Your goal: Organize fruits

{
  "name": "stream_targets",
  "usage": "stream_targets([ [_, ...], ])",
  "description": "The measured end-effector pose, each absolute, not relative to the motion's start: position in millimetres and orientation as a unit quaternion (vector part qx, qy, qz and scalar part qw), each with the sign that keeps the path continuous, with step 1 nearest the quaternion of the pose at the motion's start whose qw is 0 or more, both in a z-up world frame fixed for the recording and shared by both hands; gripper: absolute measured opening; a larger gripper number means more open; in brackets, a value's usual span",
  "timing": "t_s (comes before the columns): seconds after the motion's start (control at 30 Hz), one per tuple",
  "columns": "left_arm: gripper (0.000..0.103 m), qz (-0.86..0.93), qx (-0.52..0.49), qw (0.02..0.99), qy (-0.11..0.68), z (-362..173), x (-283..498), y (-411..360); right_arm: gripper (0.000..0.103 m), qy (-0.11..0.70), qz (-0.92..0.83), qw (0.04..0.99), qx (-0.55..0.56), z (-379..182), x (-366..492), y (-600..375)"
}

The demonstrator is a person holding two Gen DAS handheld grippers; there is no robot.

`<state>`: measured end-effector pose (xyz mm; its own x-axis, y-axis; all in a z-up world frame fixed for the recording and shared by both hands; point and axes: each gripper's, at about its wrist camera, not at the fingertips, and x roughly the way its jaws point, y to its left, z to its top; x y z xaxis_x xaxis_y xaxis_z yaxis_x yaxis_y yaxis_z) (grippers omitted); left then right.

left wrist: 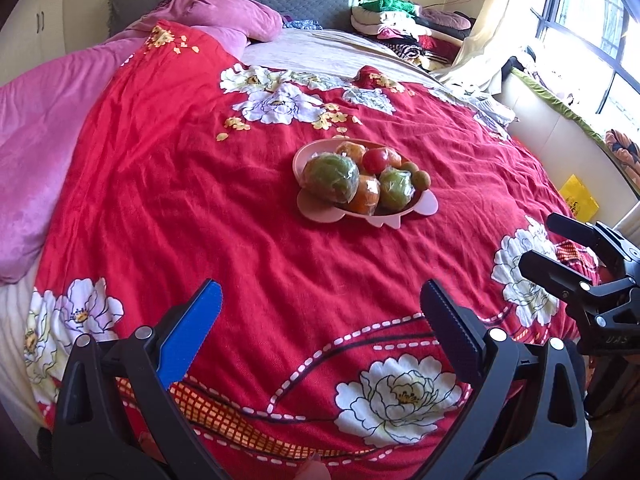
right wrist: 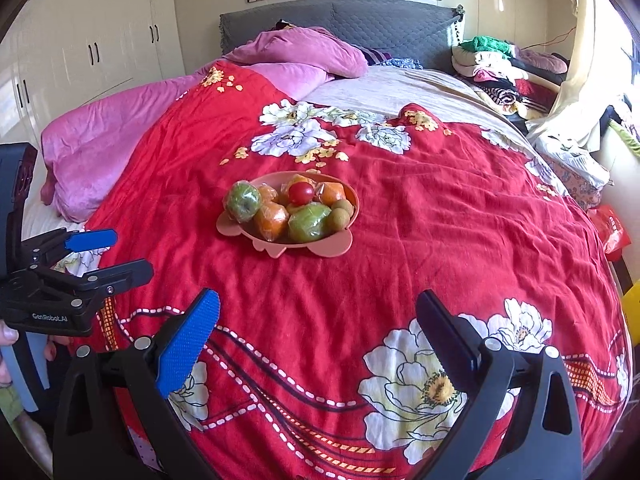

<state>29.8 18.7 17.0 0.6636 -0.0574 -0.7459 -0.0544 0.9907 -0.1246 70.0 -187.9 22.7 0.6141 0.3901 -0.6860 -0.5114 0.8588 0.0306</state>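
All the fruit (right wrist: 286, 210) sits heaped in the pink dish (right wrist: 348, 194) mid-bed, at twelve o'clock from both grippers. The left gripper (left wrist: 320, 330) and right gripper (right wrist: 316, 330) hover spread and empty over the red bedspread (right wrist: 400, 264). This fits fruit just gathered or fruit waiting to be sorted out, so I can't name the step.

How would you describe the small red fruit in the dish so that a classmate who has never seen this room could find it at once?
Start at the red flowered bedspread and find the pink dish of fruit near its middle. The red fruit sits on top of the pile, towards the back. It is the only glossy red, unwrapped piece, amid plastic-wrapped orange and green fruits.
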Motion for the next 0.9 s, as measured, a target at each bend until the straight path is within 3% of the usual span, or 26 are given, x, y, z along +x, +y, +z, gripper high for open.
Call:
stream_targets([
  [0.9, 0.093, 0.001, -0.075, 0.905, 0.419, 2.1, 27.3, 21.5, 0.098, 0.371, 0.24, 0.893, -0.084, 0.0, 63.4, -188.1],
])
